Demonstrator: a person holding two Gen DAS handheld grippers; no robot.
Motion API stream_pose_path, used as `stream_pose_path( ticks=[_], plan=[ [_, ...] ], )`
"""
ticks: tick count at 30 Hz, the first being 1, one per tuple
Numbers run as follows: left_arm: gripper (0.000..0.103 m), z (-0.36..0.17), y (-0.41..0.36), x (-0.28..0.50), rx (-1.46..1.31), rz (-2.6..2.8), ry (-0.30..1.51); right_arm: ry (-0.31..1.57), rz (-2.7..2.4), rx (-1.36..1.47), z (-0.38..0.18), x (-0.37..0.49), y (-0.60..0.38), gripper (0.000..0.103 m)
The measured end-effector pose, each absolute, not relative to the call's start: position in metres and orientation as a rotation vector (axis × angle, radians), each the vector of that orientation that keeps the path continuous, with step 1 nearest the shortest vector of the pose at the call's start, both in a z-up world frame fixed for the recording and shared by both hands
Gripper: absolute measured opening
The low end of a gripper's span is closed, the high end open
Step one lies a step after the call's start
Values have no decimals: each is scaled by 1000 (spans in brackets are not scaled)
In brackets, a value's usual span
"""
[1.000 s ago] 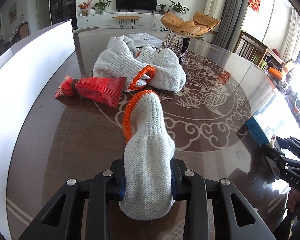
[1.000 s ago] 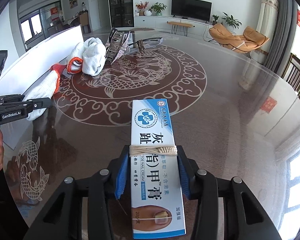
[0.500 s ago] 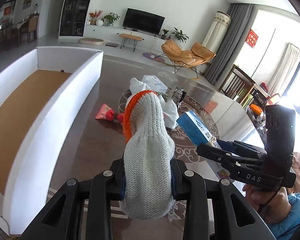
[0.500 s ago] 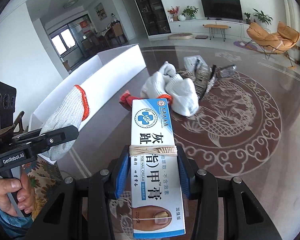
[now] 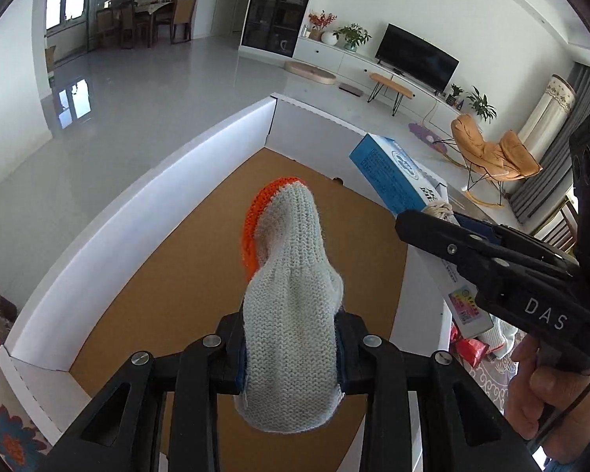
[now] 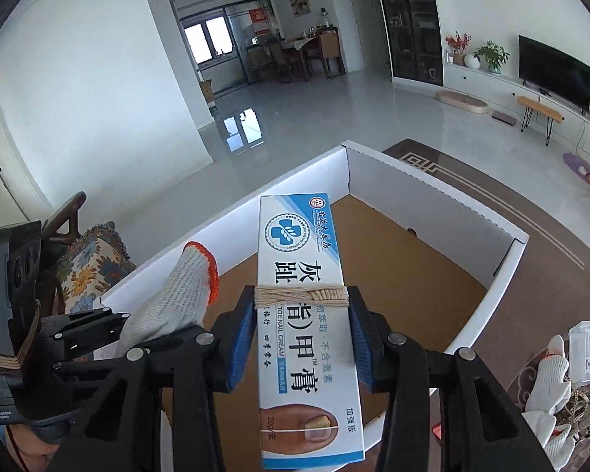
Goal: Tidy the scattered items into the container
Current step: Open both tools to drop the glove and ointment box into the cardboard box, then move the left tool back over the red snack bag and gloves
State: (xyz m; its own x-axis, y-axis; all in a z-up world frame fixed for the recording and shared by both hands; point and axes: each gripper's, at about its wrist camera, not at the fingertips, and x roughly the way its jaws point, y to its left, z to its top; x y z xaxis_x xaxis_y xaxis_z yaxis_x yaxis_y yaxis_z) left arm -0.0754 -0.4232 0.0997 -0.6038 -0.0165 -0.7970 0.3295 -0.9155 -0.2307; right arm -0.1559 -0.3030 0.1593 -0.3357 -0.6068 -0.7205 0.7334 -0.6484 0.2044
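Note:
My left gripper (image 5: 289,350) is shut on a white knit glove with an orange cuff (image 5: 291,275) and holds it above the brown floor of the white-walled box (image 5: 110,220). My right gripper (image 6: 303,342) is shut on a blue-and-white nail cream box (image 6: 301,295) bound with string, also held over the white-walled box (image 6: 444,204). The right gripper with the cream box (image 5: 393,177) shows at the right of the left wrist view. The left gripper with the glove (image 6: 177,295) shows at the left of the right wrist view.
More white gloves (image 6: 546,389), a clear plastic case (image 6: 584,350) and a red packet (image 5: 470,348) lie on the dark patterned table right of the box. A floral-cushioned chair (image 6: 86,263) stands left of the box.
Both grippers swung left from the table centre to above the box, each still holding its item. The box floor now lies under both.

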Motion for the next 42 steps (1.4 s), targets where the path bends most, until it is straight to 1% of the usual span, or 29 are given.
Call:
stream_pose_path(
  ticks=[1, 2, 4, 5, 6, 7, 9, 11, 14, 16, 18, 20, 24, 27, 29, 31, 33, 35, 36, 37, 38, 39, 41, 42],
  plan=[
    [33, 91, -428, -80, 1313, -2567, 550, 199, -2057, 1039, 149, -161, -312, 45],
    [37, 81, -432, -84, 1357, -2531, 565, 180, -2048, 1069, 139, -168, -319, 45],
    [51, 60, -439, -96, 1459, -2426, 580, 189, -2012, 1192, 114, -183, -333, 47],
    [67, 53, -441, -99, 1485, -2391, 592, 193, -1999, 1247, 102, -189, -335, 48],
    [80, 49, -442, -99, 1487, -2377, 610, 183, -1966, 1295, 92, -193, -336, 52],
    [81, 49, -443, -96, 1469, -2382, 626, 156, -1931, 1326, 85, -197, -335, 57],
    [81, 57, -436, -87, 1418, -2408, 608, 111, -1941, 1284, 87, -197, -324, 58],
    [81, 72, -419, -76, 1351, -2454, 548, 75, -1990, 1178, 103, -188, -304, 58],
    [81, 96, -378, -68, 1287, -2567, 475, 7, -2048, 1050, 125, -164, -255, 58],
    [83, 107, -340, -57, 1277, -2670, 421, 3, -2111, 985, 131, -141, -208, 59],
    [92, 106, -289, -48, 1307, -2774, 353, 29, -2194, 951, 126, -120, -154, 59],
    [96, 91, -235, -43, 1381, -2849, 279, 75, -2298, 957, 114, -99, -94, 59],
    [96, 35, -130, -49, 1564, -2932, 117, 140, -2498, 1064, 76, -62, 26, 59],
    [96, 2, -81, -50, 1602, -2925, 1, 266, -2590, 1193, 45, -51, 88, 59],
    [96, -9, -69, -53, 1585, -2911, -19, 291, -2623, 1232, 33, -49, 120, 59],
    [96, -13, -65, -60, 1546, -2889, -43, 261, -2658, 1266, 26, -52, 144, 59],
    [96, -19, -67, -73, 1546, -2861, -37, 207, -2677, 1281, 20, -50, 156, 59],
    [96, -24, -69, -89, 1527, -2845, -59, 221, -2706, 1283, 16, -49, 160, 59],
    [99, -25, -69, -97, 1517, -2838, -95, 218, -2708, 1290, 15, -50, 161, 59],
    [99, -26, -70, -104, 1512, -2855, -89, 205, -2720, 1282, 17, -51, 161, 60],
    [103, -27, -71, -112, 1508, -2857, -97, 202, -2728, 1290, 17, -53, 161, 60],
    [103, -27, -73, -120, 1512, -2859, -95, 198, -2727, 1314, 15, -56, 161, 60],
    [103, -29, -73, -135, 1498, -2870, -98, 131, -2723, 1327, 14, -61, 166, 65],
    [103, -30, -74, -141, 1491, -2883, -105, 87, -2715, 1338, 13, -63, 170, 69]
  ],
)
